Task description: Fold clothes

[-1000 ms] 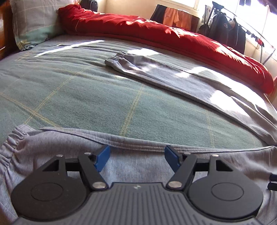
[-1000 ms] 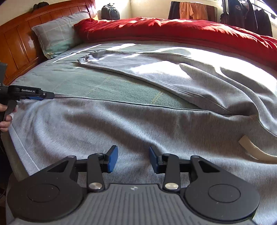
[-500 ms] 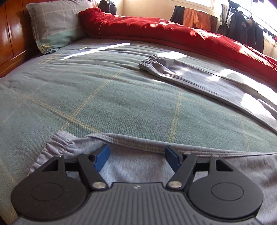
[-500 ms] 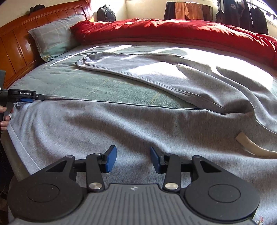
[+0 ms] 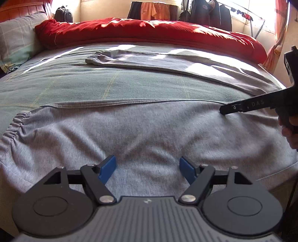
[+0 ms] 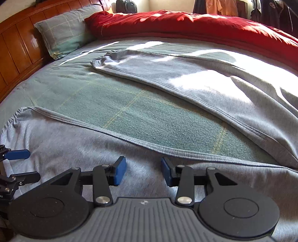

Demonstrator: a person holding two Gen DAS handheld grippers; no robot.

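Left wrist view: grey sweatpants (image 5: pixel 149 130) lie spread on a bed with a green checked sheet (image 5: pixel 93 87), one leg filling the near half of the picture and the other running across the bed from 10 o'clock to 3 o'clock. The elastic cuff (image 5: pixel 14 124) of the near leg sits at 9 o'clock. The left gripper (image 5: pixel 148 168) stands over the near leg with its blue pads wide apart; the jaws are opening, bare cloth shows between them, and nothing is gripped. At 3 o'clock the right gripper (image 5: pixel 232 108) reaches in from the edge, its black finger lying on or just over the cloth near the leg's upper seam; a hand (image 5: pixel 288 130) grips its handle. A red quilt (image 5: pixel 149 33) is heaped along the far side at 12 o'clock, a pillow (image 5: pixel 16 42) lies at 10 o'clock, and dark clothes (image 5: pixel 210 13) hang by the window at 1 o'clock. Right wrist view: the right gripper (image 6: pixel 143 172) stands over the same near leg, just below its stitched seam (image 6: pixel 167 149); the pads are moderately apart and closing, with flat cloth between them and nothing pinched. The left gripper (image 6: pixel 20 163) shows at 8 o'clock, fingers spread. The second leg (image 6: pixel 204 89) crosses from 11 o'clock to 3 o'clock. A wooden headboard (image 6: pixel 18 46) stands at 10 o'clock.
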